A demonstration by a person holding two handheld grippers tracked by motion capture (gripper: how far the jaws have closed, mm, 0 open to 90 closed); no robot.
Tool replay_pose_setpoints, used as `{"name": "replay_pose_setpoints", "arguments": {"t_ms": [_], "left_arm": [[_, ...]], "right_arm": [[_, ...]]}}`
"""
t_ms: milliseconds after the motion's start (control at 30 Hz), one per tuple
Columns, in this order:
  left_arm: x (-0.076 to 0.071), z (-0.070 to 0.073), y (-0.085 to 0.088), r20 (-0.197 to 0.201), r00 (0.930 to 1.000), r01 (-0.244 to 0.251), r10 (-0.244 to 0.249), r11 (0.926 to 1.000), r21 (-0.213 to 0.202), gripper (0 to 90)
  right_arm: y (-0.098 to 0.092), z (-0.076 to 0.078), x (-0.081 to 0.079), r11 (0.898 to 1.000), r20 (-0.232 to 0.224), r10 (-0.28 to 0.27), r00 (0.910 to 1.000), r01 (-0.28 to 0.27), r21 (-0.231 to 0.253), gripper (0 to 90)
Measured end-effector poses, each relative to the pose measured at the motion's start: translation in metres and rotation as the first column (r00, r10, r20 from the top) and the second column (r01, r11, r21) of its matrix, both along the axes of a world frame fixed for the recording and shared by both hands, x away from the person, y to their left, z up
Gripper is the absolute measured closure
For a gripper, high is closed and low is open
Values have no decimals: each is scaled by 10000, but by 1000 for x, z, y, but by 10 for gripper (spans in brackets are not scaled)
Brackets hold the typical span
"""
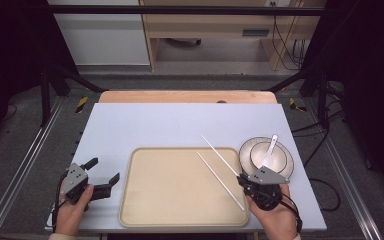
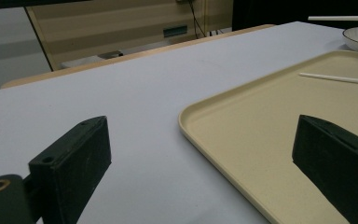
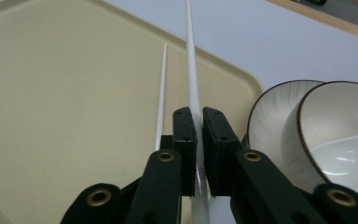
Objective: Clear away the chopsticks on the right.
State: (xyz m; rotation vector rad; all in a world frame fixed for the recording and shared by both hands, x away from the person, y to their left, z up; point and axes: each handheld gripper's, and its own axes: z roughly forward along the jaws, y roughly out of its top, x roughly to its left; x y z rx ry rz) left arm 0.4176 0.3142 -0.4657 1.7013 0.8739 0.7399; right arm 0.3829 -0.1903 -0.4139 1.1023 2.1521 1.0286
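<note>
Between the right tongs, white chopstick, clamped, over tray

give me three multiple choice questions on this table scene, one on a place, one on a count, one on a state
1. Where does the bowl sit?
A. on the tray
B. on the plate, right of the tray
C. at the table's left edge

2. How many white chopsticks are there?
A. one
B. two
C. four

3. What is the state of the right tool?
A. shut on a chopstick
B. open above the bowl
C. shut on the spoon

Answers:
1. B: the high view shows the bowl on the plate, just off the right side of the tray.
2. B: one chopstick lies on the tray, the other chopstick is in the right tool.
3. A: the right gripper view shows the jaws pressed on the chopstick, while the left tool stands open, holding nothing.
</note>
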Motion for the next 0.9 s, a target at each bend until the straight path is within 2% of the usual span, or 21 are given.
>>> {"name": "replay_pose_setpoints", "arguments": {"t_ms": [200,433,600,700,767,900], "left_arm": [[0,0,0,3,10000,-2,2,10000,9,41],[0,1,-1,17,10000,3,-3,10000,4,41],[0,1,-1,12,10000,45,-45,10000,-16,41],[0,0,-1,-23,10000,68,-68,10000,6,41],[0,1,-2,16,10000,92,-92,10000,-12,41],[-1,2,-2,49,9999,92,-92,10000,-1,41]], "right_arm": [[6,-9,-7,9999,-193,78,9998,-77,70,840],[19,-24,-16,9993,-600,343,9976,-353,-153,840],[25,-31,-18,9996,-1035,243,9943,-224,193,839],[29,-36,-18,9996,-1288,241,9914,-220,179,840],[33,-38,-18,9997,-1290,219,9914,-202,144,839],[31,-43,-15,9999,-1502,-105,9886,116,68,839]]}}
